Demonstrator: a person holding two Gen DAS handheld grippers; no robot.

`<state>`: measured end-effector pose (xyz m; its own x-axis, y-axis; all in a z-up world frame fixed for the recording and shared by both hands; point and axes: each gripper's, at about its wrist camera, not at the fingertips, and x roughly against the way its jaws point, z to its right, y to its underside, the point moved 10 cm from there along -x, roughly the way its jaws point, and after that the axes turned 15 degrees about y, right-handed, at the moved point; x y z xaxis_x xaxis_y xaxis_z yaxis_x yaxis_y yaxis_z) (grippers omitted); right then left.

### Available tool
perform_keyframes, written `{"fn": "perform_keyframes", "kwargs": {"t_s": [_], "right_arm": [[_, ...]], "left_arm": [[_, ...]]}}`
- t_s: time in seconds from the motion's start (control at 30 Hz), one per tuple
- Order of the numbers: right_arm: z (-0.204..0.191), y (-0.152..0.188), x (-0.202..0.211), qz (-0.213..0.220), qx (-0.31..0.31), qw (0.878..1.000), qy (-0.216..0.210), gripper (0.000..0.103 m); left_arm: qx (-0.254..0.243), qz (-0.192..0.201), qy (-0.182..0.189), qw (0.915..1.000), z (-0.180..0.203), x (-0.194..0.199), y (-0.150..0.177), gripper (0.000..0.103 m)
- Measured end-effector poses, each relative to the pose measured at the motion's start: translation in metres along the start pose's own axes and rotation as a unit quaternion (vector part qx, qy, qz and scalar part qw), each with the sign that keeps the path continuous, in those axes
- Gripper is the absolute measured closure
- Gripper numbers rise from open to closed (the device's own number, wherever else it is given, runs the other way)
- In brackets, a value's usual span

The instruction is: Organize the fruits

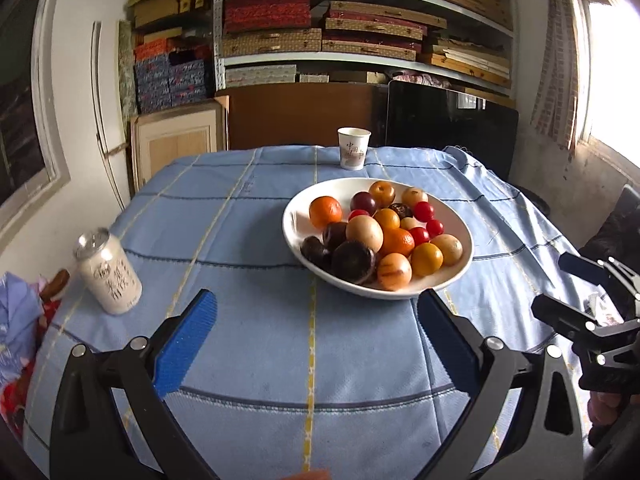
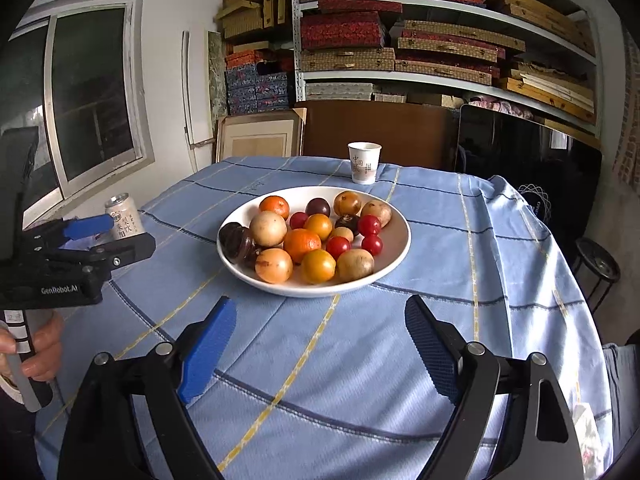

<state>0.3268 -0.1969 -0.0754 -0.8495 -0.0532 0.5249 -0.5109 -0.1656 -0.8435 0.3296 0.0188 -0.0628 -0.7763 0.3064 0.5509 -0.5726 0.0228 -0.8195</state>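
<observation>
A white bowl (image 1: 456,220) (image 2: 394,236) stands on the blue checked tablecloth (image 1: 248,240) (image 2: 440,280), piled with several fruits: oranges (image 1: 325,211) (image 2: 302,243), red cherry tomatoes (image 1: 423,210) (image 2: 369,225), dark purple fruits (image 1: 352,262) (image 2: 236,242) and tan round ones (image 1: 364,233) (image 2: 268,228). My left gripper (image 1: 316,320) hangs open just short of the bowl, with nothing between its blue pads. My right gripper (image 2: 320,328) is open too and empty, also short of the bowl. Each gripper shows at the edge of the other's view, the right gripper (image 1: 576,288) and the left gripper (image 2: 110,234).
A white drink can (image 1: 109,276) (image 2: 123,216) stands at the table's left. A paper cup (image 1: 353,148) (image 2: 364,162) sits behind the bowl near the far edge. Shelves of boxes (image 1: 360,28), a dark screen (image 1: 448,120) and a stool (image 2: 598,264) surround the table.
</observation>
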Motion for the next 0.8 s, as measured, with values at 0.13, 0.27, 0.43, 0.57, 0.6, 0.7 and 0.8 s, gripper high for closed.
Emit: {"fn": "perform_keyframes", "kwargs": {"t_s": [0.13, 0.27, 0.43, 0.57, 0.6, 0.7, 0.8], "right_arm": [[0.001, 0.005, 0.0, -0.005, 0.002, 1.0, 0.003, 0.015], [0.0, 0.005, 0.0, -0.005, 0.005, 1.0, 0.002, 0.015], [-0.004, 0.008, -0.003, -0.008, 0.015, 1.0, 0.006, 0.015], [-0.006, 0.011, -0.005, -0.011, 0.02, 1.0, 0.008, 0.015], [-0.006, 0.011, -0.005, -0.011, 0.02, 1.0, 0.008, 0.015], [-0.006, 0.011, -0.006, -0.012, 0.02, 1.0, 0.009, 0.015], [-0.006, 0.012, -0.006, -0.013, 0.021, 1.0, 0.01, 0.015]], "left_arm": [[0.012, 0.002, -0.001, 0.9999, -0.005, 0.003, 0.003, 0.005], [0.014, -0.001, 0.0, 0.9999, -0.005, 0.003, 0.005, 0.005], [0.004, -0.006, -0.006, 1.0, -0.003, 0.001, 0.005, 0.005], [0.004, -0.013, -0.011, 0.9999, -0.003, -0.001, 0.008, 0.005], [0.004, -0.013, -0.008, 0.9999, -0.003, -0.001, 0.009, 0.005], [-0.003, -0.01, -0.018, 0.9998, -0.003, 0.0, 0.008, 0.005], [-0.007, -0.01, -0.022, 0.9997, -0.003, 0.0, 0.007, 0.005]]}}
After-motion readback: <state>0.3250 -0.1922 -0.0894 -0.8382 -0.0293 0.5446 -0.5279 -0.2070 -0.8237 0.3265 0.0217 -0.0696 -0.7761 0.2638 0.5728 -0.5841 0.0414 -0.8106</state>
